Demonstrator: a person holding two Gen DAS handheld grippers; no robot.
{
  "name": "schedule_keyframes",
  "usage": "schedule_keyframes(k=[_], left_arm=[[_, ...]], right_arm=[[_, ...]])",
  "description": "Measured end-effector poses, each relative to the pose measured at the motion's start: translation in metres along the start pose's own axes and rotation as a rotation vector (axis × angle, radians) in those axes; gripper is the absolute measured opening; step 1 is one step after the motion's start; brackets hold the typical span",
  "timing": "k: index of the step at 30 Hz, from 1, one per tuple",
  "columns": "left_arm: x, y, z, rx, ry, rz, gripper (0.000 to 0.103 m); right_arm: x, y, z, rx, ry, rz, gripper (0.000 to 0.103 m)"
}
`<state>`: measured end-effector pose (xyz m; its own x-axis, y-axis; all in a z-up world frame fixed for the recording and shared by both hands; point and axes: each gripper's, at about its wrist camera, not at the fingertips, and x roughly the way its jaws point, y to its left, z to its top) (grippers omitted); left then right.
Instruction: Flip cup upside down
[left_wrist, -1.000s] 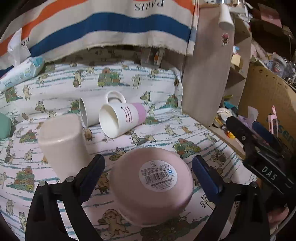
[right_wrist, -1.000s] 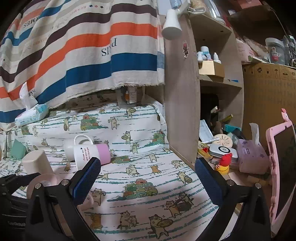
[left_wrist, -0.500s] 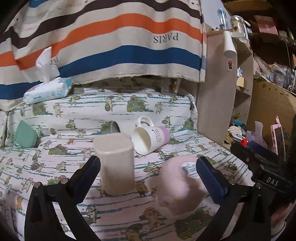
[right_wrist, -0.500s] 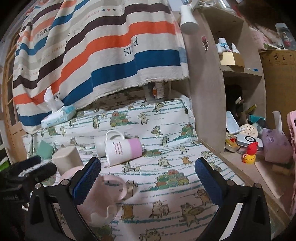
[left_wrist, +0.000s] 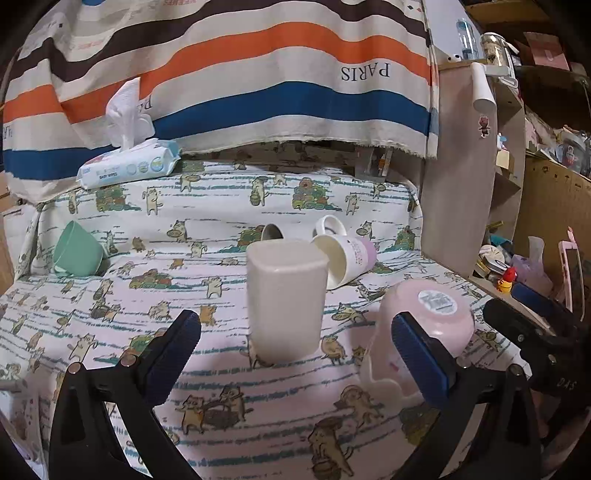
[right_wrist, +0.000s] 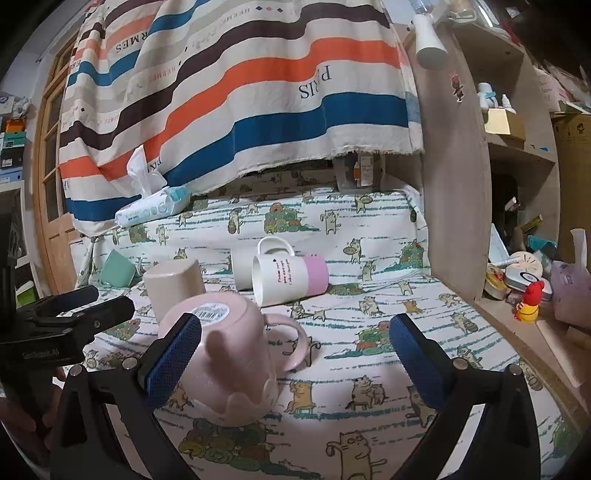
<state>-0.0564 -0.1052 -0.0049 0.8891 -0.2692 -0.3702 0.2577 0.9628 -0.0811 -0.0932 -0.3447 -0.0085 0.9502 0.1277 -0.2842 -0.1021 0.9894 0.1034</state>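
Note:
A pink handled cup stands upside down on the cat-print cloth, barcode sticker on its base; it also shows in the left wrist view, behind the right finger. A cream tumbler stands upside down beside it, also in the right wrist view. My left gripper is open and empty, the tumbler beyond the gap between its fingers. My right gripper is open and empty, the pink cup by its left finger.
A white-and-pink mug and a grey-white mug lie on their sides further back. A green cup lies at the far left. A wipes pack sits at the back. A wooden shelf panel bounds the right side.
The left gripper pulled back and up from around the pink cup, leaving it standing inverted. The right gripper also drew back and turned left, bringing the pink cup into its view.

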Motion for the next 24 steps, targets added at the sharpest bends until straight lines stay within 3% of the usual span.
schedule_keyframes(k=[11, 24], left_arm=[[-0.0004, 0.005, -0.0015, -0.006, 0.001, -0.02, 0.103], [-0.0012, 0.0009, -0.0022, 0.015, -0.009, 0.012, 0.103]], right_arm=[[-0.0048, 0.0046, 0.0001, -0.013, -0.006, -0.012, 0.102], [-0.0018, 0.0062, -0.0002, -0.016, 0.004, -0.009, 0.102]])
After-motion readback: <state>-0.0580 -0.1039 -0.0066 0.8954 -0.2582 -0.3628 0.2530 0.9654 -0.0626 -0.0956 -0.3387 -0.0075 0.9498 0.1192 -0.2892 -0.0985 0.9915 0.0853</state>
